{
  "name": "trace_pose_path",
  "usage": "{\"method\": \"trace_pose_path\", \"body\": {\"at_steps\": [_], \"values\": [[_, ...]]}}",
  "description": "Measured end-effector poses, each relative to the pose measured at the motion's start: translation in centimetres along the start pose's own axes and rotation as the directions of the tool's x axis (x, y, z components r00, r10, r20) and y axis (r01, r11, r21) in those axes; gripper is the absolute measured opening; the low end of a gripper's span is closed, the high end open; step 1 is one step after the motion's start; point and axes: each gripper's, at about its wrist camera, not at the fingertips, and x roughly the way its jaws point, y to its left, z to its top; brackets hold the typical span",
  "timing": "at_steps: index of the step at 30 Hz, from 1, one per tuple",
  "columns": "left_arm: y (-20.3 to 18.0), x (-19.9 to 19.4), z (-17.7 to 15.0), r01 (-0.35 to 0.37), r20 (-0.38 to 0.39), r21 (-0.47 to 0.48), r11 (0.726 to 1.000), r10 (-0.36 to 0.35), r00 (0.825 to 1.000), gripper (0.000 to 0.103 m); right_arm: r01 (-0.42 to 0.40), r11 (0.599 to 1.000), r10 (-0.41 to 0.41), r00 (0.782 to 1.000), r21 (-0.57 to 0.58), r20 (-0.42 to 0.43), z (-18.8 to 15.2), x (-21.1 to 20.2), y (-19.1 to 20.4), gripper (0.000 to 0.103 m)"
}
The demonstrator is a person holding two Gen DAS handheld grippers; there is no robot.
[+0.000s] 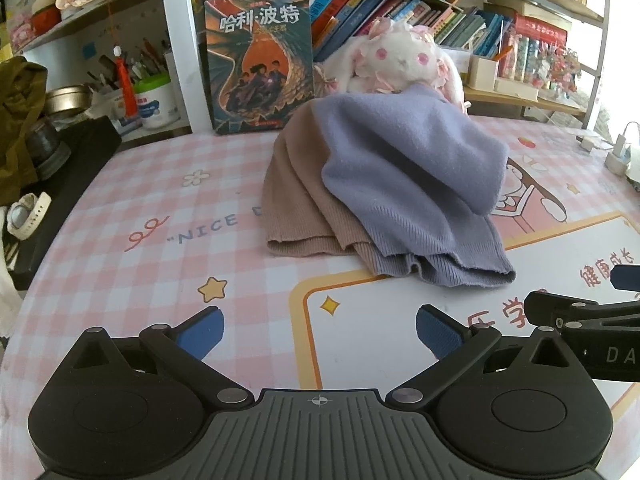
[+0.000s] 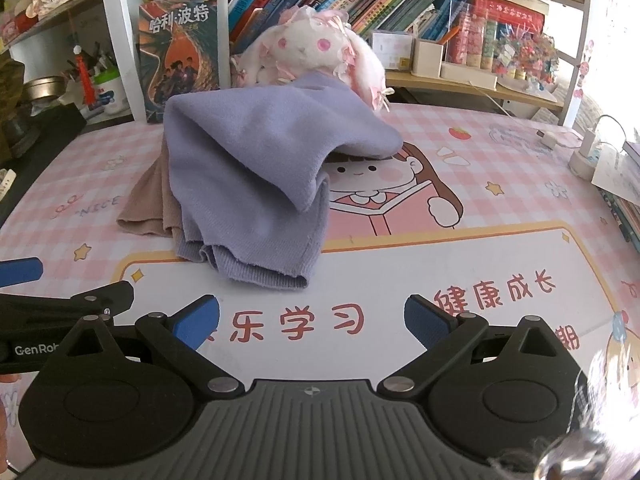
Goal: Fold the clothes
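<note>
A lavender knit garment [image 1: 408, 184] lies heaped on a tan knit garment [image 1: 296, 204] in the middle of the pink checked desk mat [image 1: 120, 280]. The lavender piece leans up against a white plush rabbit [image 1: 400, 60]. My left gripper [image 1: 320, 332] is open and empty, a little in front of the heap. In the right wrist view the lavender garment [image 2: 256, 184] and the tan garment [image 2: 148, 208] lie ahead and to the left. My right gripper [image 2: 312, 320] is open and empty, in front of the lavender hem. Each gripper shows at the edge of the other's view.
A Harry Potter book [image 1: 256, 60] stands against the shelf behind the clothes. Rows of books [image 2: 360, 4] fill the shelf. Pen pots and tins [image 1: 148, 96] stand at the left. Chargers and cables [image 2: 584, 152] lie at the right edge.
</note>
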Motion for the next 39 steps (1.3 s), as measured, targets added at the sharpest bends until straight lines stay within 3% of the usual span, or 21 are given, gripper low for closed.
{"method": "trace_pose_path", "body": {"at_steps": [12, 17, 21, 32, 39], "values": [[0.3, 0.1, 0.0, 0.033, -0.003, -0.007, 0.999, -0.033, 0.999, 0.103, 0.021, 1.0, -0.02, 1.0, 0.02, -0.014, -0.5, -0.3, 0.2, 0.101], [0.2, 0.7, -0.1, 0.058, -0.034, -0.074, 0.996, -0.061, 0.998, 0.103, -0.009, 1.0, 0.008, 1.0, -0.019, -0.025, -0.9, -0.7, 0.5, 0.103], [-1.1, 0.7, 0.1, 0.046, -0.031, -0.075, 0.996, -0.049, 0.998, 0.103, -0.009, 0.998, 0.008, 1.0, -0.063, -0.016, -1.0, -1.3, 0.2, 0.103], [-6.5, 0.8, 0.8, -0.116, -0.046, -0.155, 0.981, 0.11, 0.993, 0.103, -0.175, 0.978, 0.177, 0.984, -0.112, 0.003, 0.4, 0.2, -5.3, 0.103], [-12.2, 0.6, 0.1, -0.213, -0.058, -0.16, 0.964, 0.207, 0.977, 0.103, -0.331, 0.937, 0.329, 0.944, -0.115, -0.034, 1.3, 2.0, -11.2, 0.103]]}}
